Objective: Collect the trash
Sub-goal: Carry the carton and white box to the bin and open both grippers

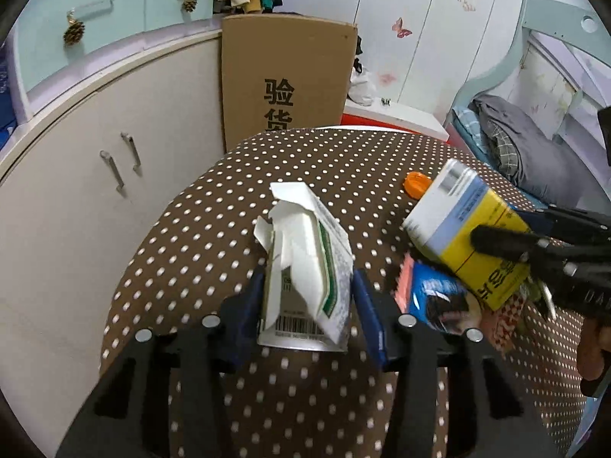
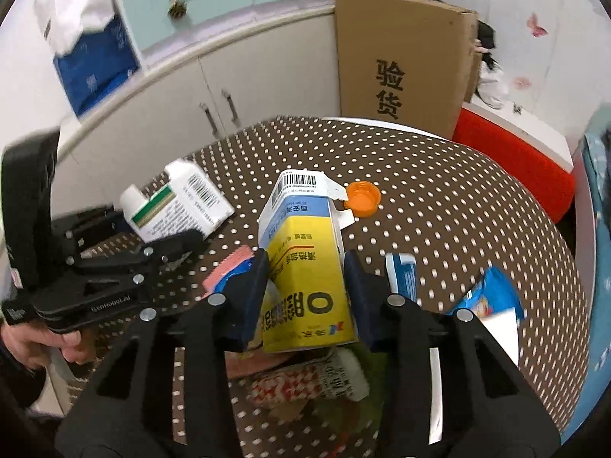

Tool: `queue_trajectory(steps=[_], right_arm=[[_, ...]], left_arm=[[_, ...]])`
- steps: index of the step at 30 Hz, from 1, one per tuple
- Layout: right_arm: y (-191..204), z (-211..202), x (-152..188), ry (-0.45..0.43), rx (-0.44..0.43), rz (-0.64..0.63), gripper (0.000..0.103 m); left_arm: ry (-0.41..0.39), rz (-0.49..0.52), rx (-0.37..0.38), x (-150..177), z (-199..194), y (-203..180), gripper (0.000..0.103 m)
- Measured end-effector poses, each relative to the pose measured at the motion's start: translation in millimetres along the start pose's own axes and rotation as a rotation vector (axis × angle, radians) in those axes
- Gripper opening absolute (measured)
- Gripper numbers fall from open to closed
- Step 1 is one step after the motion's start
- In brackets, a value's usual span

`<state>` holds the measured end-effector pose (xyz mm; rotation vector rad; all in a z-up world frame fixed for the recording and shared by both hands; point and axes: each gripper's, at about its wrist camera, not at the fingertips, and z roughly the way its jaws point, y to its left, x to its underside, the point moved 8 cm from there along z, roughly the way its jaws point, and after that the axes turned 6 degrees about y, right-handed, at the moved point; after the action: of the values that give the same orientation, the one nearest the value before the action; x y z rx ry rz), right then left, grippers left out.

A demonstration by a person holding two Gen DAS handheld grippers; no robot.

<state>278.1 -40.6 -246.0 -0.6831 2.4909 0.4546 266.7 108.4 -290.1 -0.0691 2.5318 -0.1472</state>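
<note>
A torn white and green carton point(image 1: 305, 267) lies low over the brown dotted tablecloth point(image 1: 198, 236), and my left gripper point(image 1: 308, 273) is shut on it, blue pads pressing both sides. A yellow and blue carton point(image 2: 301, 263) tilts above the cloth with my right gripper point(image 2: 305, 255) shut on its lower half. In the left wrist view the right gripper point(image 1: 511, 229) holds that yellow carton point(image 1: 469, 229) at the right. Seen from the right wrist, the left gripper point(image 2: 149, 225) and its white carton point(image 2: 179, 202) are at the left, with a hand below.
An orange bottle cap point(image 2: 362, 198) lies beyond the yellow carton. Blue wrappers point(image 2: 485, 297), a pink piece point(image 2: 229, 267) and a red and white patterned packet point(image 2: 286, 385) litter the near cloth. A tall cardboard box point(image 1: 286, 76) and white cabinets point(image 1: 95, 191) stand behind the table.
</note>
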Motion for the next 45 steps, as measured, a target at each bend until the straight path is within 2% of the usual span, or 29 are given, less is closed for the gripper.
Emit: queue_trajectory(steps=[6, 13, 21, 26, 31, 37, 41, 45], right_arm=[[-10, -51, 26, -0.106, -0.047, 0.141, 0.040], [-42, -108, 75, -0.207, -0.109, 0.343, 0.040], [-98, -167, 115, -0.309, -0.031, 0.472, 0.040], [-128, -193, 136, -0.353, 0.008, 0.521, 0.040], [-166, -218, 171, -0.391, 0.048, 0.605, 0.040], [-224, -225, 235, -0.380, 0.129, 0.760, 0.040], [-275, -207, 295, -0.306, 0.203, 0.911, 0.040], [-308, -186, 336, -0.248, 0.217, 1.007, 0.041]], left_arm=[[-0.031, -0.006, 0.025, 16, -31, -7, 0.047], [-0.075, 0.042, 0.065, 30, -67, -47, 0.047], [-0.086, 0.124, 0.112, 35, -82, -105, 0.047], [-0.096, 0.184, 0.162, 38, -90, -157, 0.047], [-0.089, 0.265, 0.211, 42, -91, -213, 0.047], [-0.071, 0.363, 0.276, 50, -89, -277, 0.047], [-0.054, 0.414, 0.303, 58, -83, -310, 0.047], [-0.044, 0.464, 0.309, 65, -76, -342, 0.047]])
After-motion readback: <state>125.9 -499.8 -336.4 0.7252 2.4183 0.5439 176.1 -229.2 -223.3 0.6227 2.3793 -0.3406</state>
